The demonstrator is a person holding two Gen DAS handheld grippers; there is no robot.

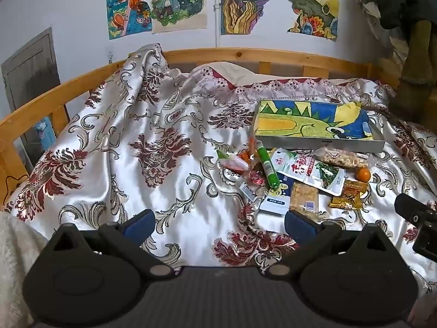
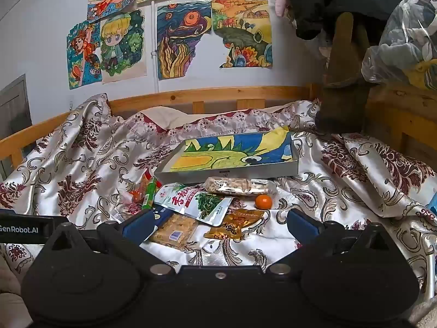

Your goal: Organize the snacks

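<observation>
Snacks heaped loose on the bedspread (image 1: 169, 125) toward its right side, just in front of the shallow tray (image 2: 295, 164); the tray, lined with a coloured drawing, holds no snack, so the sorting appears not yet begun and every item is left to move. Left gripper (image 1: 218, 222): jaws spread wide, gripping nothing, hovering over bare bedspread left of the heap. Right gripper (image 2: 218, 222): jaws likewise wide apart and empty, hovering at the heap's near edge. Count, as far as visible: one green stick (image 1: 267, 165); one large white-and-green pouch (image 2: 196, 201); one bag of pale nuts (image 2: 237, 186); one small orange (image 2: 263, 201); one gold packet (image 2: 235, 224); one clear-wrapped crisp bar (image 2: 174, 231); one blue-and-white sachet (image 1: 275, 199); one pink-wrapped piece (image 1: 232, 161); smaller red and orange sweets beneath the stick, too jumbled to count.
</observation>
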